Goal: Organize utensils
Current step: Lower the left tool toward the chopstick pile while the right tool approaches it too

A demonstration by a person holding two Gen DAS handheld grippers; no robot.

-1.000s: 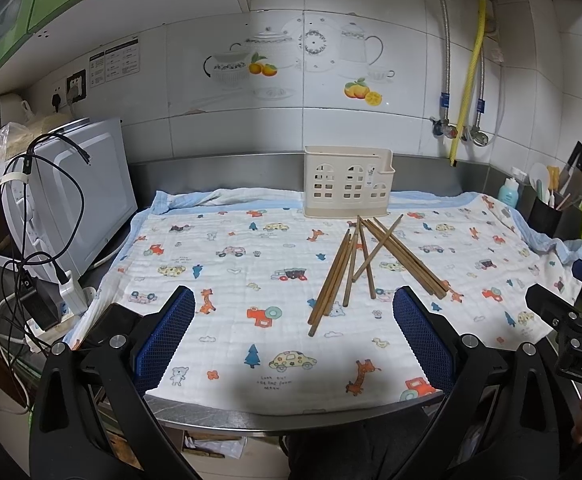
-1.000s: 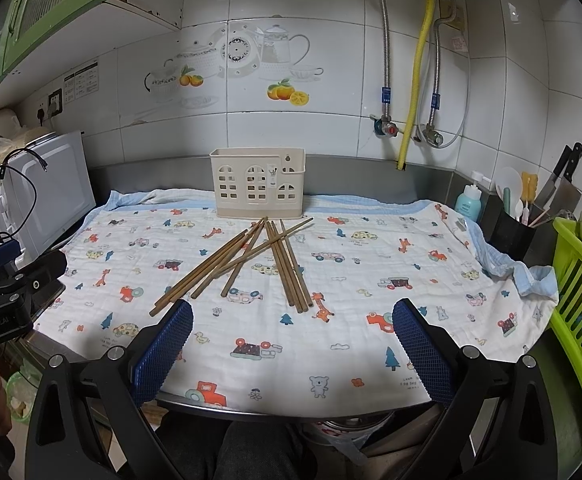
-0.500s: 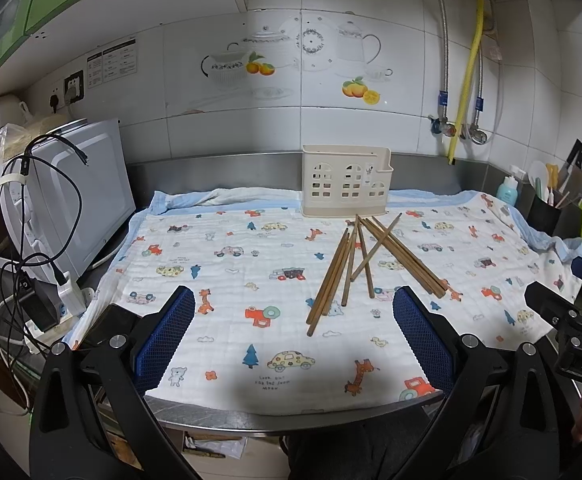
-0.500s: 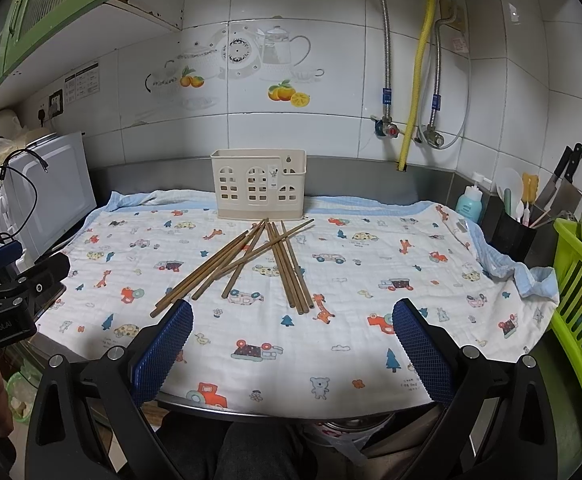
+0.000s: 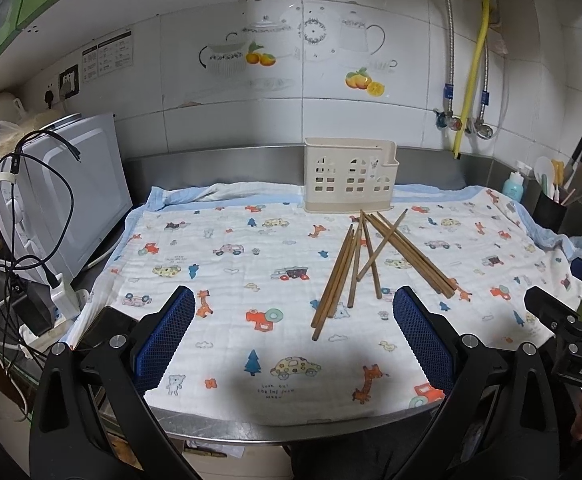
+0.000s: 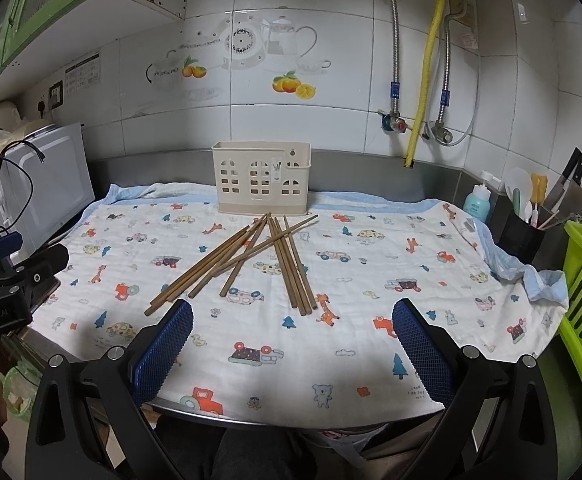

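Here we hold both grippers, left (image 5: 293,336) and right (image 6: 291,344), spread wide and empty above the cloth's (image 5: 227,280) near edge; the chopsticks (image 6: 251,256) lie scattered just before the caddy (image 6: 262,178).

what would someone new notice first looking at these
A loose pile of wooden chopsticks lies crossed on the cartoon-print cloth, mid-counter. Just behind it, against the steel backsplash, stands a cream utensil holder. Both hand-held grippers hang open at the near edge, holding nothing.
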